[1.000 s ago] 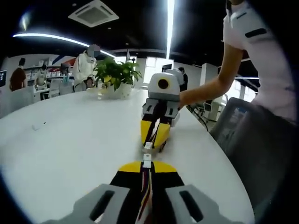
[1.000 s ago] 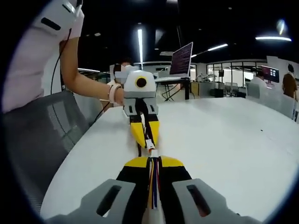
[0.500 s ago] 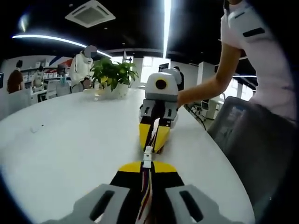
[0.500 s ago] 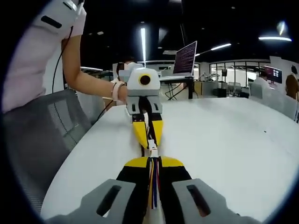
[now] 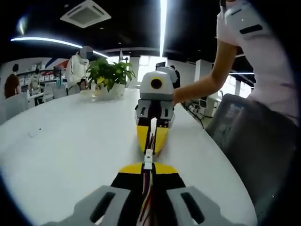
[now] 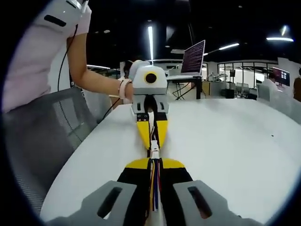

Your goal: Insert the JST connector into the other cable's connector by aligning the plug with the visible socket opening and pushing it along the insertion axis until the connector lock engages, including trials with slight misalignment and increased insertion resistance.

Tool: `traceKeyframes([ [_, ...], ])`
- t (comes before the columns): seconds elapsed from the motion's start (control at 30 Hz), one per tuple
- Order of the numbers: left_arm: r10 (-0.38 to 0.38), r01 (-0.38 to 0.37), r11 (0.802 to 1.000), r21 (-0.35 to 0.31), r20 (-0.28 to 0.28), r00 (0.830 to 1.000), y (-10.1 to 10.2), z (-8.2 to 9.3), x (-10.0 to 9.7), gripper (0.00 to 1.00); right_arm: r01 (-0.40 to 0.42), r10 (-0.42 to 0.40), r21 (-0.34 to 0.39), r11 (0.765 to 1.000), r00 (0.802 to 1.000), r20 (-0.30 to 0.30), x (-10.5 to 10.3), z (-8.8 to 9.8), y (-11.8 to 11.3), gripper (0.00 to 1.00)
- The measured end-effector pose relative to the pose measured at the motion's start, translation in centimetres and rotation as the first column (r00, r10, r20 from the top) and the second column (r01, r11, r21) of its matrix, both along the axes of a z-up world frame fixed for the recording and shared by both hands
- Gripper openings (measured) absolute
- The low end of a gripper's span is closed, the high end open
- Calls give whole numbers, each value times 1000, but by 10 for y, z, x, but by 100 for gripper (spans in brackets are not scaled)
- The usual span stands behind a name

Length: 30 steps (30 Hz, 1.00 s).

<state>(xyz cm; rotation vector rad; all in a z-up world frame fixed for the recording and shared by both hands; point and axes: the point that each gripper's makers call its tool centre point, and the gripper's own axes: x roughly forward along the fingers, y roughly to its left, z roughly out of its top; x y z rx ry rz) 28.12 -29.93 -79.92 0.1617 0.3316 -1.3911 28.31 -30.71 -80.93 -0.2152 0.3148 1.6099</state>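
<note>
In the left gripper view my left gripper point(image 5: 147, 165) is shut on a bundle of coloured wires whose white JST connector point(image 5: 148, 158) pokes out past its yellow tips. The right gripper point(image 5: 151, 147) faces it nose to nose, shut on the other cable. The two white connectors meet end to end between the tips. In the right gripper view my right gripper point(image 6: 154, 161) is shut on a coloured-wire cable with a white connector point(image 6: 154, 152) at its tip, touching the left gripper point(image 6: 152, 142) opposite. How deep the plug sits in the socket is too small to tell.
A white table point(image 5: 70, 141) lies under both grippers. A potted plant point(image 5: 109, 77) stands at its far end. A grey chair point(image 6: 47, 136) and a person's arm point(image 6: 96, 84) are beside the table edge. A laptop point(image 6: 194, 59) stands on a far stand. People stand in the background.
The two grippers have drawn closer together, and the gap between their yellow tips has shrunk. The white connectors now sit pressed end to end.
</note>
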Motion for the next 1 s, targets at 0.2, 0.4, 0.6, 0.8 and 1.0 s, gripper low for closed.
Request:
traceKeyframes([
  [0.2, -16, 15, 1000, -15, -5, 1000, -1, 4, -1, 0, -9, 9, 19, 1000, 1000, -8, -1, 4, 0, 3],
  [0.4, -36, 35, 999, -36, -13, 999, -4, 7, -4, 0, -23, 23, 32, 999, 1000, -18, -4, 7, 0, 3],
  [0.6, -41, 40, 998, -38, -16, 999, -6, 6, -4, 0, -25, 26, 31, 999, 999, -30, -6, 7, -1, 3],
  [0.8, -30, 29, 998, -54, -11, 1000, -8, 11, 0, 0, -7, 9, 45, 999, 999, -39, -2, 12, -3, 3],
  [1.0, -11, 10, 997, -72, -20, 1000, -11, 14, 3, 0, 7, -3, 62, 998, 999, -53, 1, 17, -5, 3],
])
